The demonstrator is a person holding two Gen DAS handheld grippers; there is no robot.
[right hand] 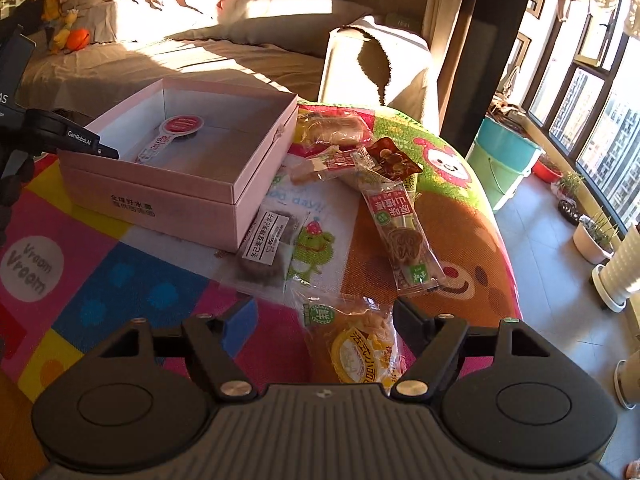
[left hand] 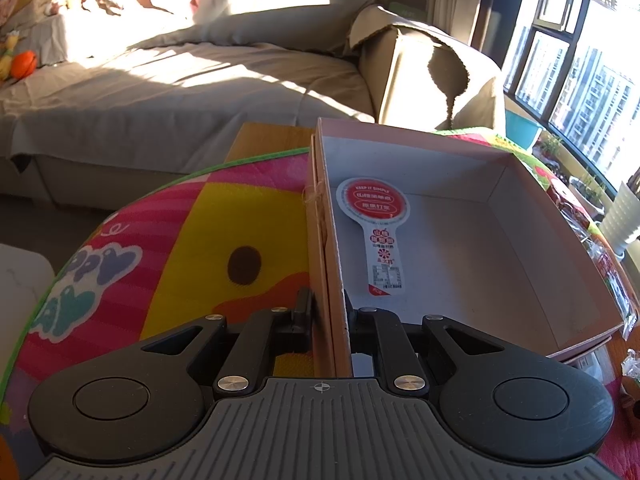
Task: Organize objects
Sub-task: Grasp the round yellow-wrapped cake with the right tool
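Pink box: open rectangular cardboard box (right hand: 168, 196), pale grey inside, resting on the bright cartoon-printed play mat (right hand: 132, 280); left of the loose snack packets.
Left gripper: black two-finger gripper (left hand: 330, 312) clenched on the near wall of the pink box, one finger outside, one inside.
Lollipop packet: round red-and-white paddle-shaped packet (left hand: 374, 224) lying flat on the box floor, near the gripped wall; alone in there.
Dark biscuit packet: clear wrapper with a white label strip (right hand: 266, 254), on the mat, touching the box's right corner.
Yellow snack packet: clear bag with a yellow round label and green tag (right hand: 356, 348), on the mat between the right gripper's fingers, pads not pressing it.
Right gripper: black gripper with one blue pad (right hand: 324, 324), released, jaws wide.
Long red-and-green packet: clear stick-shaped wrapper (right hand: 400, 232), lying aslant, right of the box.
Further packets: small overlapping heap (right hand: 340, 132) just beside the box's far right corner.
Background: beige covered sofa (right hand: 224, 52) beyond the mat; teal bucket (right hand: 504, 160) by the window.
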